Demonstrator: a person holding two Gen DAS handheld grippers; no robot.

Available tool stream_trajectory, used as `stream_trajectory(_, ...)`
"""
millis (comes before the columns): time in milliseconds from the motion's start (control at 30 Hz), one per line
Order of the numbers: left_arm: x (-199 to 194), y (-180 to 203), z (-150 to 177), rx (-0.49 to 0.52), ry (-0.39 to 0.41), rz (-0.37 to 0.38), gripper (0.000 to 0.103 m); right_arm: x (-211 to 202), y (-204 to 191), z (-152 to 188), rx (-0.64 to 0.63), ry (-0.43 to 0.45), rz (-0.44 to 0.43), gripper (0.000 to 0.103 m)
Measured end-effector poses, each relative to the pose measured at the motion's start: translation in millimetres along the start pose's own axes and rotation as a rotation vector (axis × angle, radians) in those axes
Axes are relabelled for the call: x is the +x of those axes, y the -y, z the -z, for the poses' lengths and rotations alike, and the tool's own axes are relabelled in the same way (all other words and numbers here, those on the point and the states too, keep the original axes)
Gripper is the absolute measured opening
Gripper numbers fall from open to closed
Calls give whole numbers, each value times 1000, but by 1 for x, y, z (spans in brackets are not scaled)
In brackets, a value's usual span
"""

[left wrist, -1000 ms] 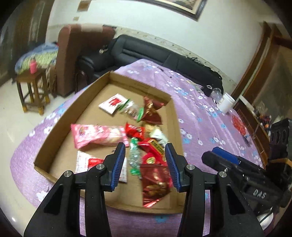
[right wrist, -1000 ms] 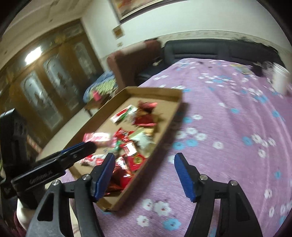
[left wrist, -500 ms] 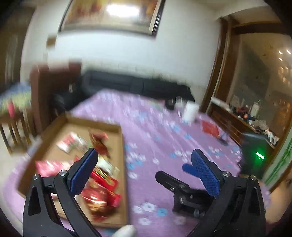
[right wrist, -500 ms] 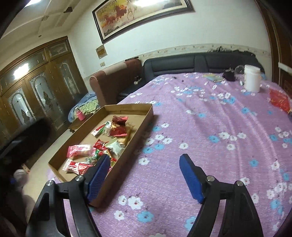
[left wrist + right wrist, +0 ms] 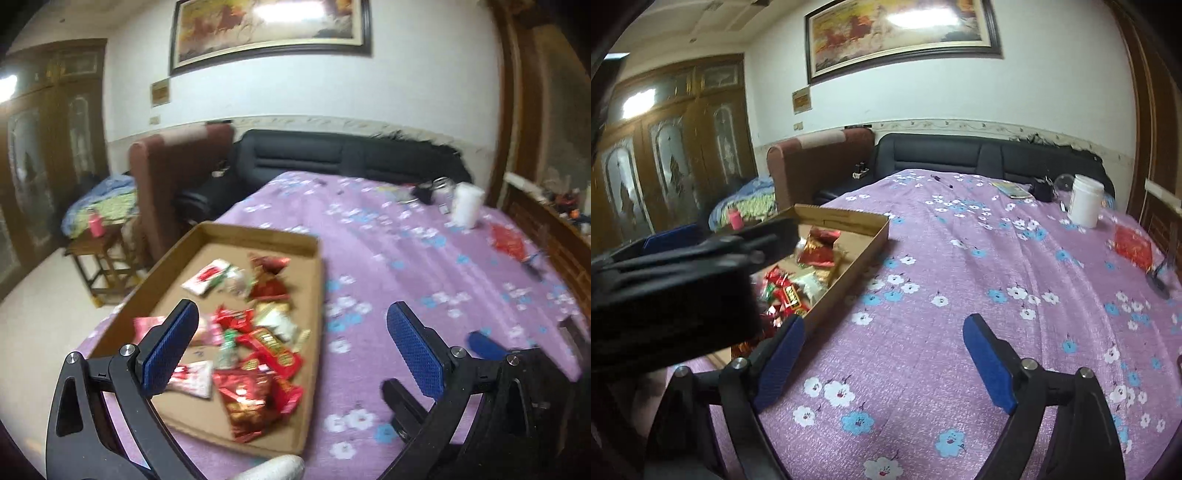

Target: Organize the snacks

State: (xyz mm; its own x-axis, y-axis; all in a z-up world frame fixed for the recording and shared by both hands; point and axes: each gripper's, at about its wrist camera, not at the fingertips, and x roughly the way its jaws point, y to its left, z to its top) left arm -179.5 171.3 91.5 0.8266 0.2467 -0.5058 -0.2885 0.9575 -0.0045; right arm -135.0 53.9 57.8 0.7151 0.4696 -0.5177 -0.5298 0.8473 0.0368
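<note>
Only left view shows whole snack tray (image 5: pixel 314 251).

Mixed wrapped snacks (image 5: pixel 255 343) lie heaped in cardboard tray (image 5: pixel 258 230).

No legible text; print on snack wrappers (image 5: pixel 258 354) in cardboard tray (image 5: pixel 314 280) too blurred to read

Tray (image 5: pixel 314 295): matt brown cardboard; snack packets (image 5: pixel 258 354): glossy foil and plastic; tablecloth (image 5: pixel 960 295): matt woven cloth; gripper pads (image 5: pixel 988 363): textured blue rubber.
</note>
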Motion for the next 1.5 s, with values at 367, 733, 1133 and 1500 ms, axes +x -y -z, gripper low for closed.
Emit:
stream_trajectory(367,20,-20,18,-47,-100,-57,103,12,-33,8,-107,-56,-2,91)
stream_trajectory(733,32,-22,25,-52,-161,-18,103,23,-41,9,-132,-115,20,91)
stream_trajectory(1133,35,-20,31,-54,-198,-7,103,25,-42,12,-136,-142,24,91)
stream_trajectory(1500,36,-19,35,-55,-216,-14,103,25,-43,14,-140,-151,22,91)
